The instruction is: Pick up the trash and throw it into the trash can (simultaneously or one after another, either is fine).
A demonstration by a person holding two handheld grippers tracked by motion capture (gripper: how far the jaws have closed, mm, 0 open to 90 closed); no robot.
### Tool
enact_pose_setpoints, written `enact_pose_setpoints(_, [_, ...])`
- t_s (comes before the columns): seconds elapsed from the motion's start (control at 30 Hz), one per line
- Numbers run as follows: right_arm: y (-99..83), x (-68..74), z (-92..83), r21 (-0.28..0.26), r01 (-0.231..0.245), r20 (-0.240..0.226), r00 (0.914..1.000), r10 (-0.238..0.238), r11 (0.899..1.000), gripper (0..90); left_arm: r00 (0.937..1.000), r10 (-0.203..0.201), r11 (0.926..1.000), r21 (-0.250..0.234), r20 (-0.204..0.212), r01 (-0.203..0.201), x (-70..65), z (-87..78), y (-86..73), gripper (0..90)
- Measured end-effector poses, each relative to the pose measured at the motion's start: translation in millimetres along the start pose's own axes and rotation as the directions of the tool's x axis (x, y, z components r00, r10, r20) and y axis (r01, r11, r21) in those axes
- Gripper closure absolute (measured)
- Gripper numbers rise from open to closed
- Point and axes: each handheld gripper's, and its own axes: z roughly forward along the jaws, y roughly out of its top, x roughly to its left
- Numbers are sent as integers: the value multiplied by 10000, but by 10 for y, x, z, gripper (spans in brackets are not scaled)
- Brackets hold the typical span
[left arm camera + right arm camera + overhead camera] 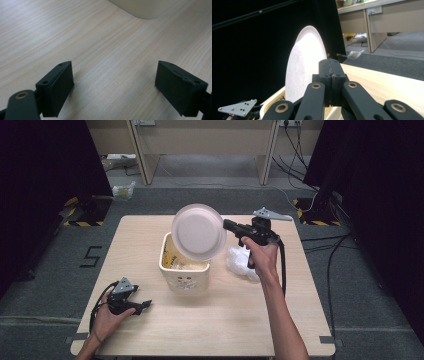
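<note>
Presently: white plate held tilted over the open bin, not yet dropped.

High view: right gripper (226, 224), jaws clamped on the paper plate (199, 231), holds it above the cream bin (183, 279); a white bag (240, 261) waits on the table (225, 320). Left gripper view: left gripper (115, 82) gapes wide, empty. Right gripper view: jaws pinch the plate's rim; release remains.
</note>
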Motion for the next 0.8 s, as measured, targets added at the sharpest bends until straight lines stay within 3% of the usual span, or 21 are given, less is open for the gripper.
enact_pose_setpoints(0.63, [-151, 35, 309, 824, 7, -25, 10000, -5, 9966, 897, 10000, -9, 10000, 0, 2, 9, -1, 0, 0, 142])
enact_pose_setpoints(0.7, [-161, 32, 327, 923, -9, -98, 10000, 18, 9957, 887, 10000, -5, 10000, 22, 18, 5, 0, -2, 0, 142])
enact_pose_setpoints(0.73, [-168, 24, 333, 941, -59, -186, 9998, 77, 9955, 826, 10000, -5, 10000, 26, 19, 5, 0, -2, 1, 142])
enact_pose_setpoints(0.8, [-172, 8, 321, 949, 20, -127, 9999, -8, 9955, 792, 10000, 17, 10000, 27, 11, -17, 1, -3, 1, 142])
